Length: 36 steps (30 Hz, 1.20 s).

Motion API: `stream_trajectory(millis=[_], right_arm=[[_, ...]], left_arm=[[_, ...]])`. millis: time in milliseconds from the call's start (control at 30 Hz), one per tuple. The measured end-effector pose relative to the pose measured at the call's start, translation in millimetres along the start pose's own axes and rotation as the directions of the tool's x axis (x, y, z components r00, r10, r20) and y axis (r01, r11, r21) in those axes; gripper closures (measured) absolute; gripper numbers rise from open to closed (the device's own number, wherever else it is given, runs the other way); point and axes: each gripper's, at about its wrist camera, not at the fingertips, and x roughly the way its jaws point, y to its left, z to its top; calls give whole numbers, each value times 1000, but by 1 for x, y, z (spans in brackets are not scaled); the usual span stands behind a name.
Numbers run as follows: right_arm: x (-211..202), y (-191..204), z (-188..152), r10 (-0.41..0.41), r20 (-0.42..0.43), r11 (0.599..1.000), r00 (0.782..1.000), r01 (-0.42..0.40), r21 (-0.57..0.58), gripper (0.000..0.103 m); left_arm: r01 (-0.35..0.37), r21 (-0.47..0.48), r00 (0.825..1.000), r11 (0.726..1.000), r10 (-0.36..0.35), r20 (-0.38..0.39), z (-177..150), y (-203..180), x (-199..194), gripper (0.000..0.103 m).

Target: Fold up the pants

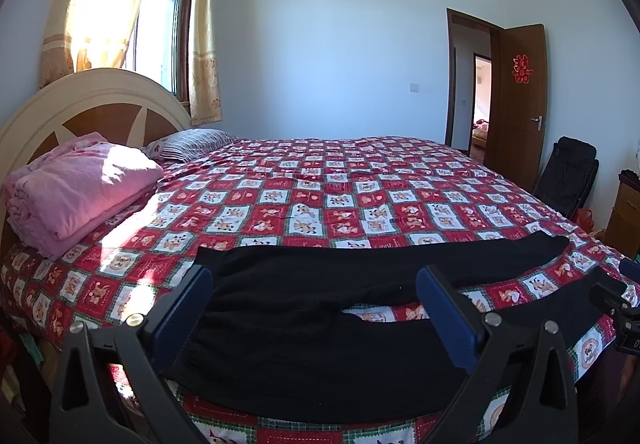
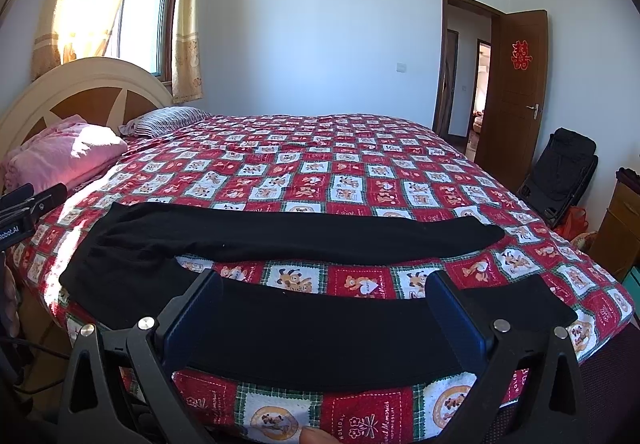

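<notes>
Black pants lie flat along the near edge of the bed, waist to the left, two legs spread apart toward the right. In the right wrist view the pants show a far leg and a near leg. My left gripper is open, hovering over the waist and upper near leg. My right gripper is open over the near leg, near its cuff end. Neither holds cloth. The right gripper's tip shows at the right edge of the left wrist view; the left gripper shows at the left edge of the right wrist view.
The bed carries a red checked quilt. A folded pink blanket and a striped pillow lie by the headboard. A black folding chair, an open door and a wooden cabinet stand at the right.
</notes>
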Motion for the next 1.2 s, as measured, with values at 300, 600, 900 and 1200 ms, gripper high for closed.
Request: stream_trajectory(millis=[300,600,900,1200], right_arm=[[14,5,-7,9,-34,1000,999,-10,-27,1],[49,-3,-28,59,-117,998,991,-60,-9,1],[80,-7,-52,40,-175,999,984,-40,3,1],[103,-9,-71,77,-241,997,967,-80,-2,30]], left_arm=[[-1,9,1000,1000,1,-23,-3,9,16,0],[-176,-40,977,984,170,-126,-4,108,101,0],[-193,-9,946,981,184,-266,-2,162,192,0],[-128,5,913,992,120,-390,0,177,268,29]])
